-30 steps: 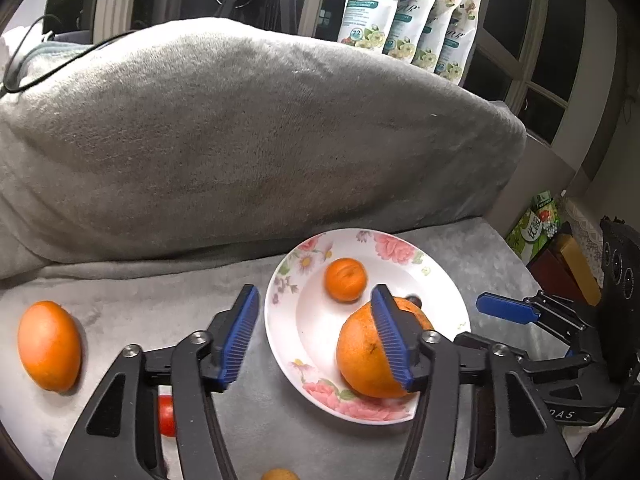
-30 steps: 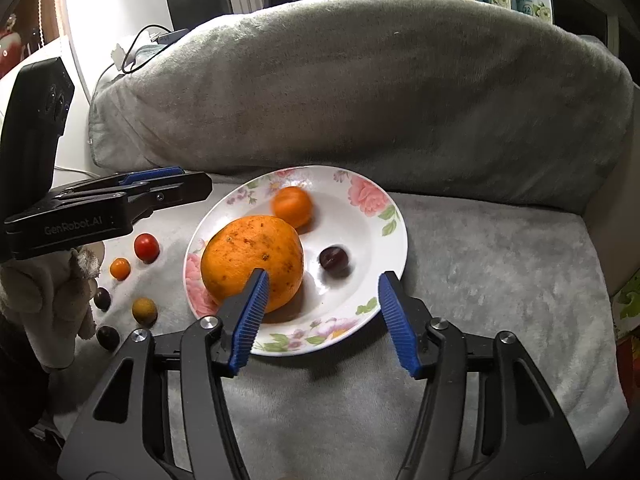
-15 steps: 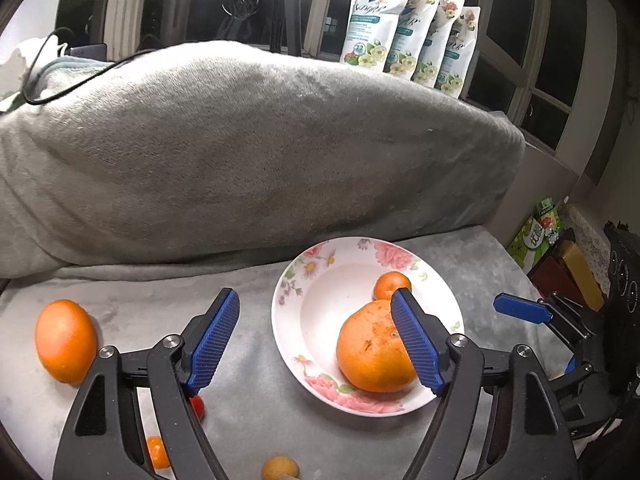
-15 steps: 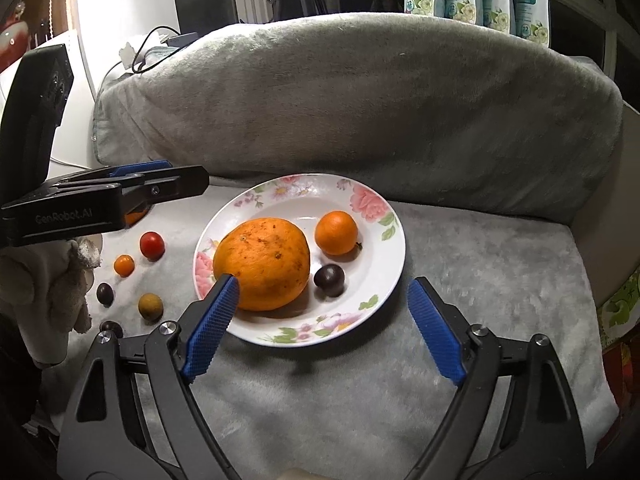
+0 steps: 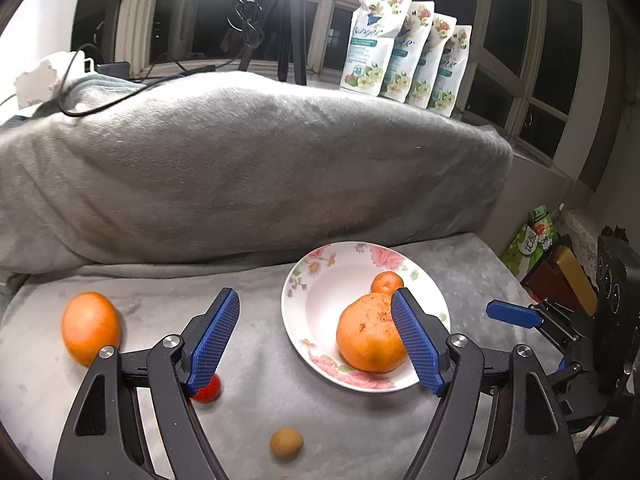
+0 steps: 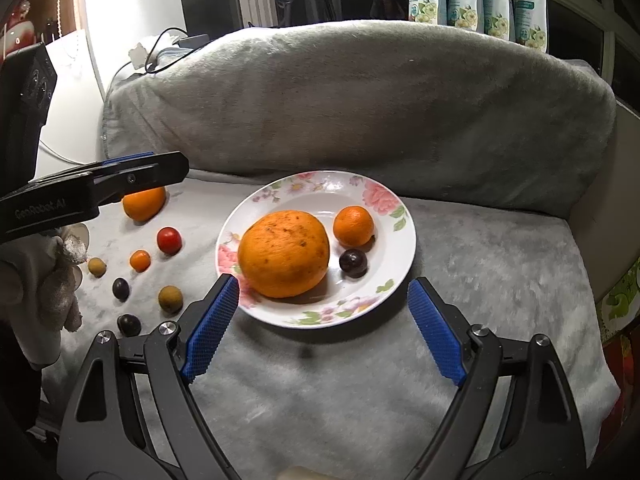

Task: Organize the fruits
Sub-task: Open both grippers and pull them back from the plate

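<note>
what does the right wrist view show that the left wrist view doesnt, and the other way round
Only the right wrist view shows the dark plum on the plate and, left of the plate, the tiny orange fruit and two dark fruits on the blanket. Only the left wrist view shows the tripod at the window and the green carton off to the right. Both show the floral plate holding the big orange and the small mandarin, the loose orange, the red tomato, and both open grippers.
</note>
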Motion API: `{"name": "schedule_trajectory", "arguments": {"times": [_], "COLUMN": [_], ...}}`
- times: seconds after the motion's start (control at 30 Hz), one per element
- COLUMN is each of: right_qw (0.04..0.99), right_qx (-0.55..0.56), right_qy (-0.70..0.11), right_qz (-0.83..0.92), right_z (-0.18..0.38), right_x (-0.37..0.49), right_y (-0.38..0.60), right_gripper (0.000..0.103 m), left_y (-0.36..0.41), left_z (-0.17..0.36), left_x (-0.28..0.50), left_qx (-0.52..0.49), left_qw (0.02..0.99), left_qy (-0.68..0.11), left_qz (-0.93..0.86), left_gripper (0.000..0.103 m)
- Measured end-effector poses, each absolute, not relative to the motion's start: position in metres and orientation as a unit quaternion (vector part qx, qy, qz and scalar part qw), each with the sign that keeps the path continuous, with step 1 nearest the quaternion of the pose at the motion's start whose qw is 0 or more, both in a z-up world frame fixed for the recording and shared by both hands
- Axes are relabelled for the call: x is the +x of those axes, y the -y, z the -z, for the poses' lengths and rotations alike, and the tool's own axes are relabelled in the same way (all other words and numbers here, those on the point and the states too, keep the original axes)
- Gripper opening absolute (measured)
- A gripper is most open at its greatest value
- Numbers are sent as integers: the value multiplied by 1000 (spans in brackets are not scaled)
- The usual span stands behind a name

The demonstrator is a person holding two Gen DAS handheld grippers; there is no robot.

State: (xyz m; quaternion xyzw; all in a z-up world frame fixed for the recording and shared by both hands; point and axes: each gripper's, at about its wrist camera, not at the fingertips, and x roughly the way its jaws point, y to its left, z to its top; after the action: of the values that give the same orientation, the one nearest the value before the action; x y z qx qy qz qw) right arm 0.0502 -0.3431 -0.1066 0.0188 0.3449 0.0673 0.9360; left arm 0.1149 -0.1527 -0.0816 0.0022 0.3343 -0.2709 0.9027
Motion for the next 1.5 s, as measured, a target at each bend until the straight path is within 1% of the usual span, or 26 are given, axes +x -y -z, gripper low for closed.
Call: {"name": "schedule_trajectory", "arguments": {"times": [0.6, 1.07, 1.37, 1.4, 1.5], "right_qw": [936, 929, 924, 923, 920], "right_qx": [14, 10, 9, 9, 5], "right_qy": [-341, -349, -355, -356, -359], "right_qz": [-89, -120, -143, -146, -154], "right_z": [102, 108, 115, 116, 118], "right_x": [32, 36, 41, 41, 43], "right_y": [316, 292, 274, 273, 266], "right_gripper": [89, 89, 89, 89, 89], "left_y": [106, 30, -19, -23, -31], "left_z": [83, 104, 122, 124, 131], "left_x": [84, 71, 70, 69, 67], "left_qx": [-4, -25, -62, -65, -69], "left_qw": [916, 926, 920, 920, 917], "left_qy": [-324, -340, -366, -369, -377], "left_qz": [238, 163, 124, 119, 111], "left_gripper": [78, 78, 78, 78, 71]}}
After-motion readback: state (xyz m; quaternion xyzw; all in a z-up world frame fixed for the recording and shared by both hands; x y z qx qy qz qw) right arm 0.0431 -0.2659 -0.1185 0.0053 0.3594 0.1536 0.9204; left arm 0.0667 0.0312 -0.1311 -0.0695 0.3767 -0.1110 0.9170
